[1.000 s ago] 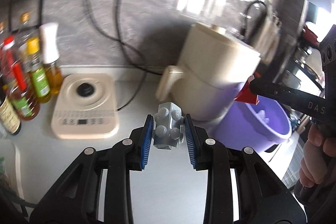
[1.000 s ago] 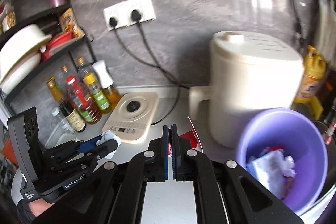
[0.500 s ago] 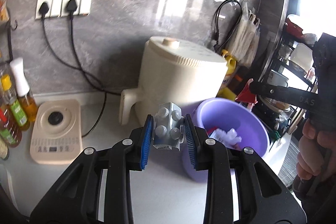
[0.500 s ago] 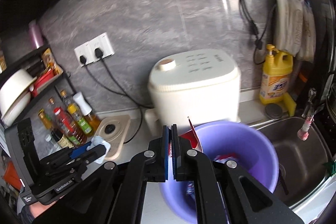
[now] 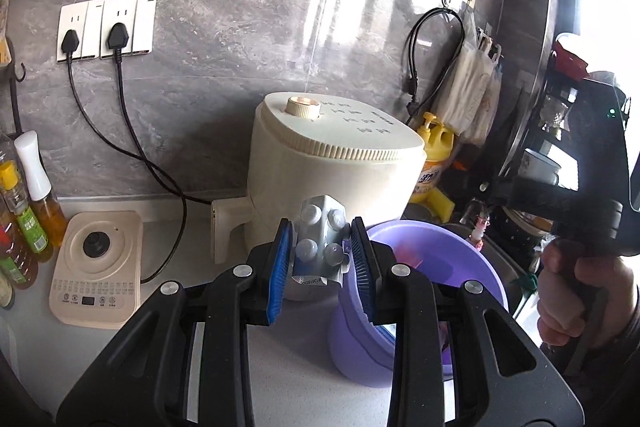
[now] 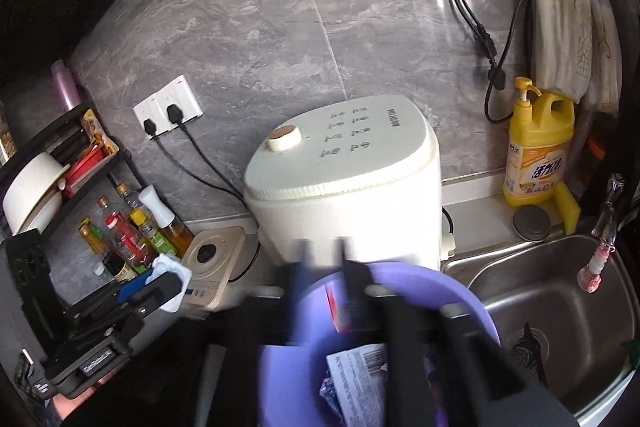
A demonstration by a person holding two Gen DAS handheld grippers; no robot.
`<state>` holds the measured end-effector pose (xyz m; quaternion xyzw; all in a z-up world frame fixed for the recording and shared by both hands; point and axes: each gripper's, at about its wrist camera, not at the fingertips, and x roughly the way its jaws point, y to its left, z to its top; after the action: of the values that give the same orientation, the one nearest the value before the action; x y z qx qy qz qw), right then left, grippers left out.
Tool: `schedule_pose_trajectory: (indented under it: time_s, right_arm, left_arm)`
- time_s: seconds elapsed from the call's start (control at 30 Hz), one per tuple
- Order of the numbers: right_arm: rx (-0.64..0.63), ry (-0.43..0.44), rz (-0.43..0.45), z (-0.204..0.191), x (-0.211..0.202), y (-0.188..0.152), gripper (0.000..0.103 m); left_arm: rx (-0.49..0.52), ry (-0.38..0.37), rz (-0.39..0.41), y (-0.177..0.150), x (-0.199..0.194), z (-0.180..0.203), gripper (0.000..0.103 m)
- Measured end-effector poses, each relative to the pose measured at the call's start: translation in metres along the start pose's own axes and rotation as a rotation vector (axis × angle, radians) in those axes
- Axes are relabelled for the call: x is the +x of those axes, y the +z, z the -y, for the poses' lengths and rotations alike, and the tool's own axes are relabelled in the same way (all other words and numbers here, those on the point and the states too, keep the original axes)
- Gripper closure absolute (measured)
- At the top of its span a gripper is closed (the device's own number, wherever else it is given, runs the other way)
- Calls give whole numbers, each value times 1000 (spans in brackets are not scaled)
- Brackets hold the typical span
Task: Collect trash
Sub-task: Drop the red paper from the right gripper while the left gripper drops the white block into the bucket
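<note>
Over the purple basin (image 6: pixel 472 311), the right tongs (image 6: pixel 320 259) are opening to drop a red wrapper (image 6: pixel 334 311) between them, while the left tongs (image 5: pixel 322 259), clamped on a blister pack (image 5: pixel 320 243), must next move right above it.

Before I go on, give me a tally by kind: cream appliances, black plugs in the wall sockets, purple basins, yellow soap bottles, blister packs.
cream appliances: 2 (cooker, flat base unit)
black plugs: 2
purple basin: 1
yellow soap bottle: 1
blister pack: 1
Total: 7
</note>
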<state>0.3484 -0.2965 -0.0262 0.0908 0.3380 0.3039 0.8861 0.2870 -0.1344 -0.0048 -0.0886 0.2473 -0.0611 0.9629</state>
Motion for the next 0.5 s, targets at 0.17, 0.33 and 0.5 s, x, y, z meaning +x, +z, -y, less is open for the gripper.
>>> schedule_pose_trajectory:
  time_s: [0.17,0.33,0.5]
  right_arm:
    - [16,-54,61,20,-24,-2,37]
    - [68,-118,99,50,-61,-13,27]
    - [113,-183,144,74,-102,-26,24]
  left_arm:
    - [24,-27,-17,5,12,16,73]
    - [82,-87,-44,9,26,45,73]
    - [137,-154,-60,17,37,71,73]
